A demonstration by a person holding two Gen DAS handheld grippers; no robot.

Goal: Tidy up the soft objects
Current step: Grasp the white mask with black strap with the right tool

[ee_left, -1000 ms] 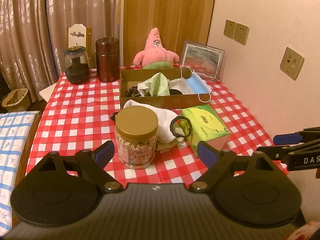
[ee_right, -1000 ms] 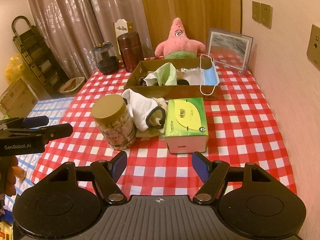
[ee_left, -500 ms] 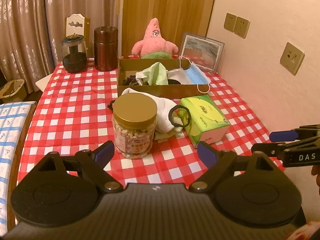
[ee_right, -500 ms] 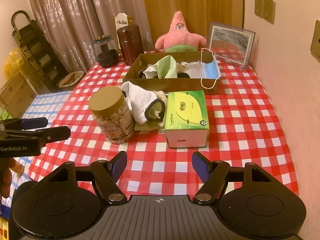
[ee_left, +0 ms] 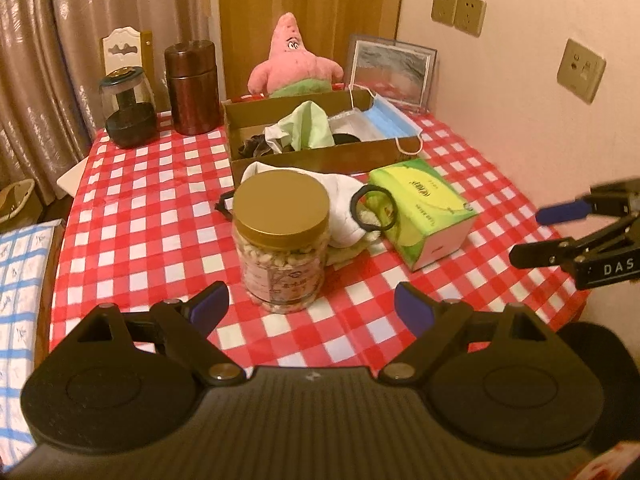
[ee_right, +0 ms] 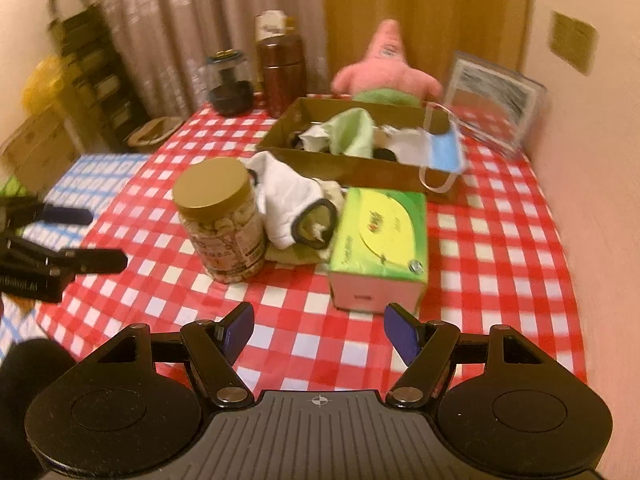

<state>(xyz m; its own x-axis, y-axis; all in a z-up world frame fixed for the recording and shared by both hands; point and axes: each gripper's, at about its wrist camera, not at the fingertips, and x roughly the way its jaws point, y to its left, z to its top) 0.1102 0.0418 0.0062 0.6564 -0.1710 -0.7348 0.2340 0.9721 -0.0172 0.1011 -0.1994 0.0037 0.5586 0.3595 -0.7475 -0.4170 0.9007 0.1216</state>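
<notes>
Two grippers, both with black plastic arms and flat blue pads, hang above the near edge of a table covered in a glossy red-and-white checked cloth. Left gripper: jaws spread wide, nothing between the pads. Right gripper: jaws parted somewhat less, also empty.

Soft items lie in two groups. Group one, mid-table: a crumpled white cloth with a black elastic loop rests on a flat olive fabric piece, wedged between a jar and a tissue box. Group two: a shallow brown cardboard tray behind them holds a pale green cloth, dark items too small to identify, and a pleated blue face mask draped over the tray's right end, its ear loop hanging outside. A pink star-shaped plush toy sits upright behind the tray.

Rigid items:
- Clear cylindrical jar with a smooth gold lid, filled with pale nuts, just beside the white cloth.
- Rectangular green-and-yellow tissue box, touching the cloth's loop.
- Brown cylindrical canister and a dark glass jar at the far left.
- Framed picture leaning on the wall.
</notes>
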